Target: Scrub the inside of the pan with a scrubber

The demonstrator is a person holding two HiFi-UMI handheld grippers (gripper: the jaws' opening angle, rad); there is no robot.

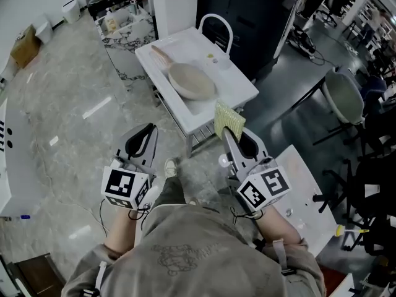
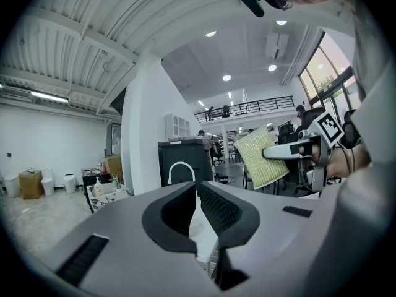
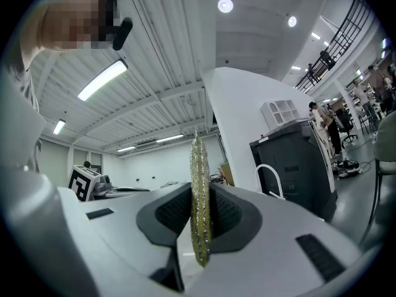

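A beige pan [image 1: 192, 82] with a pale handle lies in the basin of the white sink stand [image 1: 238, 85], ahead of me in the head view. My right gripper [image 1: 230, 132] is shut on a yellow-green scrubber [image 1: 228, 119], held upright, short of the stand's near corner. In the right gripper view the scrubber [image 3: 199, 190] stands edge-on between the jaws of my right gripper [image 3: 199, 218]. My left gripper [image 1: 145, 135] hangs over the floor left of the stand, shut on nothing. From the left gripper [image 2: 197, 212] the scrubber [image 2: 263, 156] shows at the right.
A curved white faucet [image 1: 216, 26] rises behind the basin. A dark cabinet [image 1: 247, 11] stands behind it. A marble-topped cart [image 1: 120, 23] with bottles is at the back left. A round chair [image 1: 343, 98] and a white table [image 1: 303, 187] are at the right.
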